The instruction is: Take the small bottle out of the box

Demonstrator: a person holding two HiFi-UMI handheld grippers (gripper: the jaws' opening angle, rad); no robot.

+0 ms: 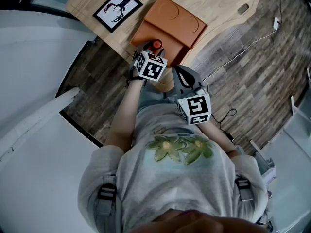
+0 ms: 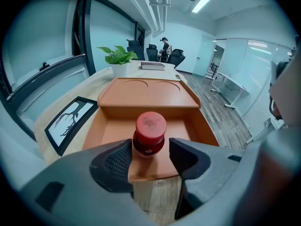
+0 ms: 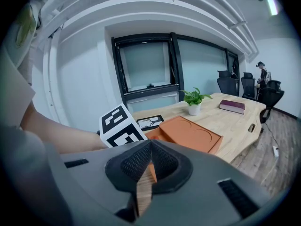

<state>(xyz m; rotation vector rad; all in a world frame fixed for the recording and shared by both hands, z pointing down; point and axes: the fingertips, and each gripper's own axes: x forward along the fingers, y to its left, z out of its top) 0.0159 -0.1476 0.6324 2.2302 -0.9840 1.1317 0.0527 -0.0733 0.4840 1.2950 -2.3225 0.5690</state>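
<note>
As I look along the left tongs (image 2: 150,150), I see their jaws standing apart with the small bottle (image 2: 150,133) between them. The left jaw is just beside the bottle's side and the right jaw has a small gap to it; I cannot tell if the left one touches. The bottle has a red cap and stands upright inside the orange box (image 2: 190,128), close to the near wall, about in the middle between the left and right walls. The lid of the box lies open at the far side, with two round hollows in it.

The box stands on the wooden counter (image 1: 221,4), near its near edge. To the left of the box a framed picture (image 2: 70,121) of a black branch lies flat on the counter. Far behind the box there is a green plant (image 2: 117,58) in a white pot.

The right tongs (image 3: 150,147) are closed completely, the two jaw tips meet and they hold nothing. In the head view they hang to the right of the left tongs, nearer to my body, apart from the box.
</note>
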